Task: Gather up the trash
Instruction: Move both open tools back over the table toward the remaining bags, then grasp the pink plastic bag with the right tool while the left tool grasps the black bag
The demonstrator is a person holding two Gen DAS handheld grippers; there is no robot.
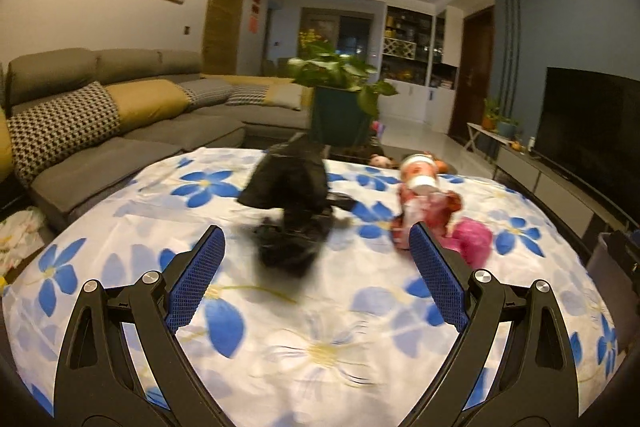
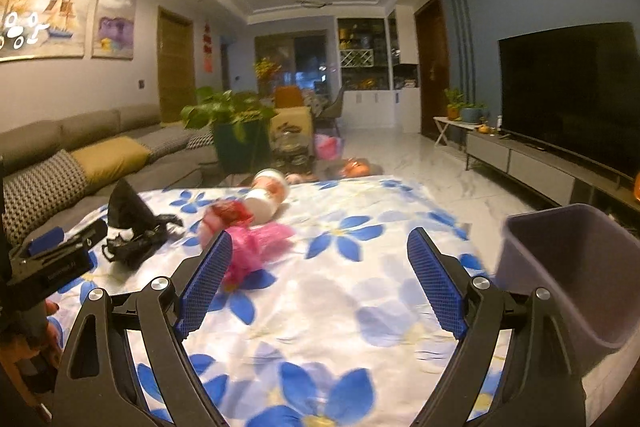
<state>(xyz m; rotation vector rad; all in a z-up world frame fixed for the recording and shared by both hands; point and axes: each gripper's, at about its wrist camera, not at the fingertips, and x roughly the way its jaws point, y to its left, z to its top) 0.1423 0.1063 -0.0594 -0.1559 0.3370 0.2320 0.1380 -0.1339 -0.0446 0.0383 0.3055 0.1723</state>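
A crumpled black plastic bag (image 1: 286, 203) lies on the flowered tablecloth (image 1: 320, 347), just ahead of my open, empty left gripper (image 1: 316, 239). To its right lie a red-and-white wrapper with a white cup (image 1: 424, 195) and a pink plastic bag (image 1: 474, 237). In the right wrist view the black bag (image 2: 132, 227) is at the left, the cup and wrapper (image 2: 260, 201) are ahead, and the pink bag (image 2: 256, 247) touches the left finger of my open, empty right gripper (image 2: 320, 247). A grey bin (image 2: 568, 267) stands at the table's right edge.
A potted plant (image 1: 340, 99) stands beyond the table's far edge. A grey sofa (image 1: 100, 131) runs along the left. A TV (image 2: 568, 95) on a low cabinet is at the right. The left gripper's body (image 2: 48, 263) shows at the left of the right wrist view.
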